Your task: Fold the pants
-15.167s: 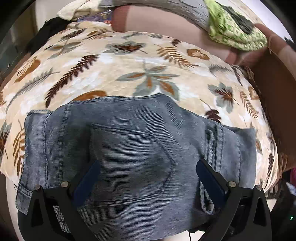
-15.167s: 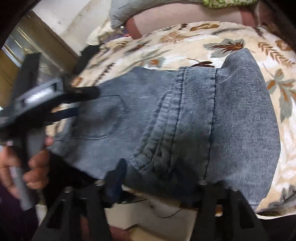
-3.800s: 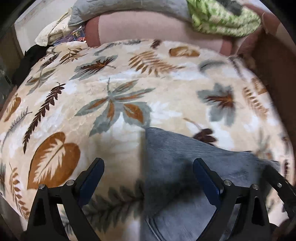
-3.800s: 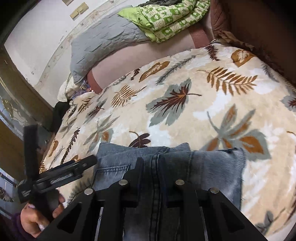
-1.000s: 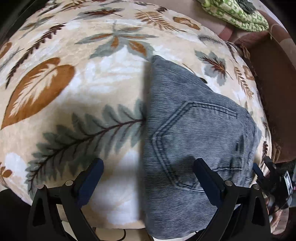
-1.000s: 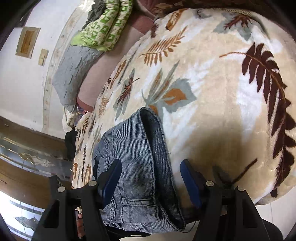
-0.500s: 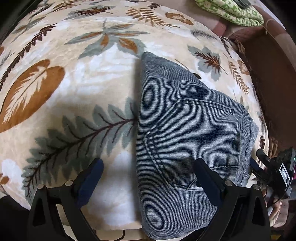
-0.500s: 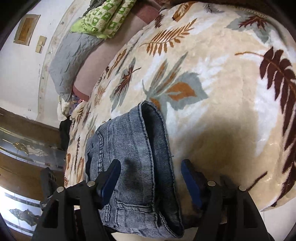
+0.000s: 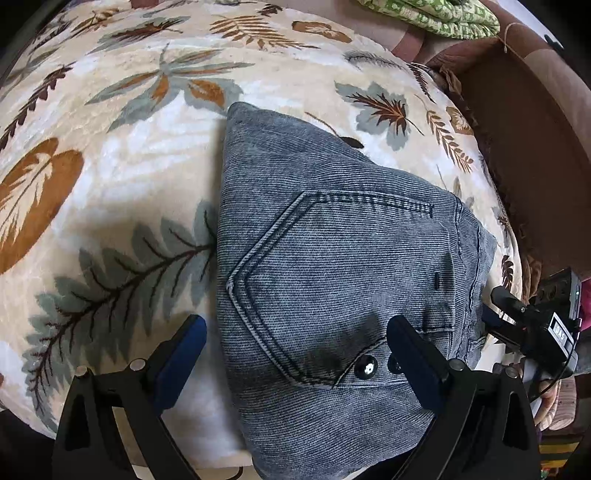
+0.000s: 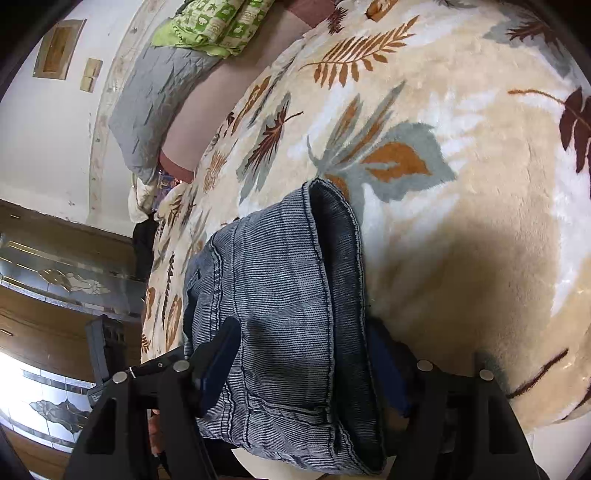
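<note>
A: Any writing you can make out anywhere?

B: Only one spot. In the left wrist view, the right gripper (image 9: 532, 317) at the right edge carries a small white label (image 9: 560, 331) with dark characters, but they are too small and tilted to read for sure.

A: Nothing on the jeans (image 9: 332, 258)? A brand on the button?

B: The metal button (image 9: 365, 368) near the pocket is shiny, with no lettering that can be made out. The green patterned cloth (image 10: 218, 26) at the far end has printed shapes, none that read as letters.

A: And the wall?

B: Two plaques (image 10: 59, 51) on the wall in the right wrist view, blank as far as can be told.
</note>
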Demonstrator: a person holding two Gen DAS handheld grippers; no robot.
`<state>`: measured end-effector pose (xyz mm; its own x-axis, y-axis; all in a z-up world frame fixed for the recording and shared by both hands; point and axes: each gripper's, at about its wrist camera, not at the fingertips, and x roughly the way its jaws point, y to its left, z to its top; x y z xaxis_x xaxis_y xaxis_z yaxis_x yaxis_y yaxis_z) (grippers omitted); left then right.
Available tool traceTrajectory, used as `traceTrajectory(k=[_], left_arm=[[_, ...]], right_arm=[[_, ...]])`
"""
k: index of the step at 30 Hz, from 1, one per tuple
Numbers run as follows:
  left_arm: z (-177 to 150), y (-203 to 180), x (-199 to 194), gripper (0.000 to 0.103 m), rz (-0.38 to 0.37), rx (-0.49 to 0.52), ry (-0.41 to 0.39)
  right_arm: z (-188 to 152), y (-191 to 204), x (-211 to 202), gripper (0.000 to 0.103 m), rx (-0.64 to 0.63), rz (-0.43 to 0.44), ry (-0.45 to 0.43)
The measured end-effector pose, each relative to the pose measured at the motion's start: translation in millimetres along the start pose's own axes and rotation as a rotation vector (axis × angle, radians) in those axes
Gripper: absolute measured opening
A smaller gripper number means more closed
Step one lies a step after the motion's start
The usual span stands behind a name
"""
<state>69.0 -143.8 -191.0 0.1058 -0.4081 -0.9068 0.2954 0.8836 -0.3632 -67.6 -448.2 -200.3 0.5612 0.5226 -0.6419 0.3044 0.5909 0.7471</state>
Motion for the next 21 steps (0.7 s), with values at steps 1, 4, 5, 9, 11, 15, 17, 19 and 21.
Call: traceTrajectory(k=[1,4,5,9,11,15,17,19,21], left_arm=[[0,-1,0,0.098,-0.002,0.003,-0.008],[0,-6,1,0.093,-0.015,0.028,-0.030],[0,-10,1,0.088,-0.003,0.043,-0.036],[1,-10,3,0.079,0.004,0.055,-0.052],[1,-7,2,0.074,0.003,0.051,-0.068],[-3,-7,0,0.069,0.006,0.072,-0.094],[-4,-8,-1,0.069,0.011,0.084,-0.102],[-4,-9,1,0.069,0.013,0.089,-0.106],[-3,-9,5,0.078,-0.006,0.095,-0.101]], right_arm=[[0,1,0,0.073,-0.005,-0.001,0.001],[0,3,2,0.073,-0.015,0.007,0.009],[0,4,3,0.073,-0.019,0.009,0.013],[0,10,8,0.073,-0.042,-0.005,0.017],[1,11,11,0.073,-0.049,0.004,0.021],[1,18,20,0.070,-0.085,0.001,0.035],[-1,25,26,0.070,-0.121,-0.023,0.037],[-2,32,32,0.070,-0.162,-0.047,0.041],[-4,38,36,0.067,-0.198,-0.069,0.041]])
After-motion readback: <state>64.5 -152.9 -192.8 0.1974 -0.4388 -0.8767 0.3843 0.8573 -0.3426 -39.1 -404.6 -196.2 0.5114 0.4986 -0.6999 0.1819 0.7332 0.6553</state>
